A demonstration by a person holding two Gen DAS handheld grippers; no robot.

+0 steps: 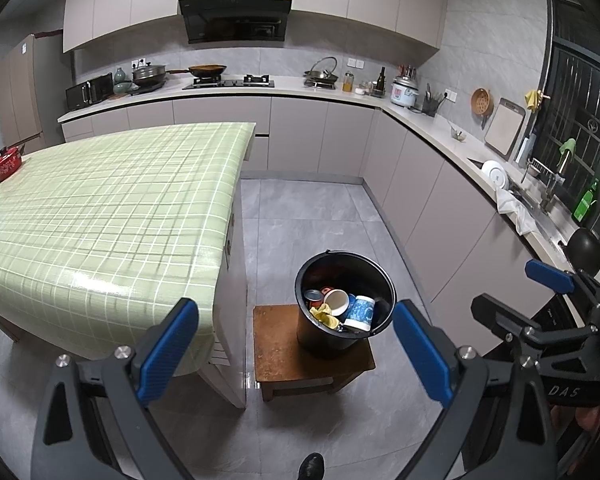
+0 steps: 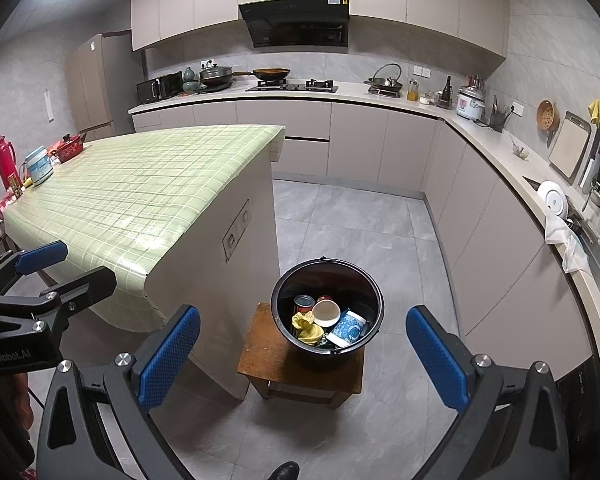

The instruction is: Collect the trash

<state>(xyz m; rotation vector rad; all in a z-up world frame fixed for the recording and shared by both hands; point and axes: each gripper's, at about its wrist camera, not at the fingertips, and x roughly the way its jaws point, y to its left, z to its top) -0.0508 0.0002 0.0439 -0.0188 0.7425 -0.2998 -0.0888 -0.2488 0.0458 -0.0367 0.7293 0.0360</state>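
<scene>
From the left wrist camera, the left gripper (image 1: pixel 296 354) hangs in the air with its blue-padded jaws spread wide and nothing between them. Beyond it, a black bucket (image 1: pixel 314 336) stands on a small brown wooden stool (image 1: pixel 276 350), at the stool's far right part, well above the grey tiled floor (image 1: pixel 312 216). Inside the bucket lie a tin can (image 1: pixel 313 295), a white paper cup (image 1: pixel 337 301), a blue-patterned cup (image 1: pixel 361 312) and a crumpled yellow wrapper (image 1: pixel 326 315). The green checked tablecloth (image 1: pixel 108 204) covers the island, whose corner edge drops just left of the stool. A clear aisle of floor runs between island and cabinets (image 1: pixel 432 200). At the right rim the right gripper (image 1: pixel 540 292) shows partly, cut by the frame edge.

From the right wrist camera, the right gripper (image 2: pixel 302 354) likewise has its jaws wide apart, holding nothing. The bucket (image 2: pixel 330 354) sits on the stool (image 2: pixel 260 354), close beside the island's end wall. The trash inside is piled together; what lies under the cups is too dark to make out. The left gripper (image 2: pixel 44 272) juts in at the left edge, open. A dark shoe tip (image 2: pixel 285 471) is cut off at the bottom.
</scene>
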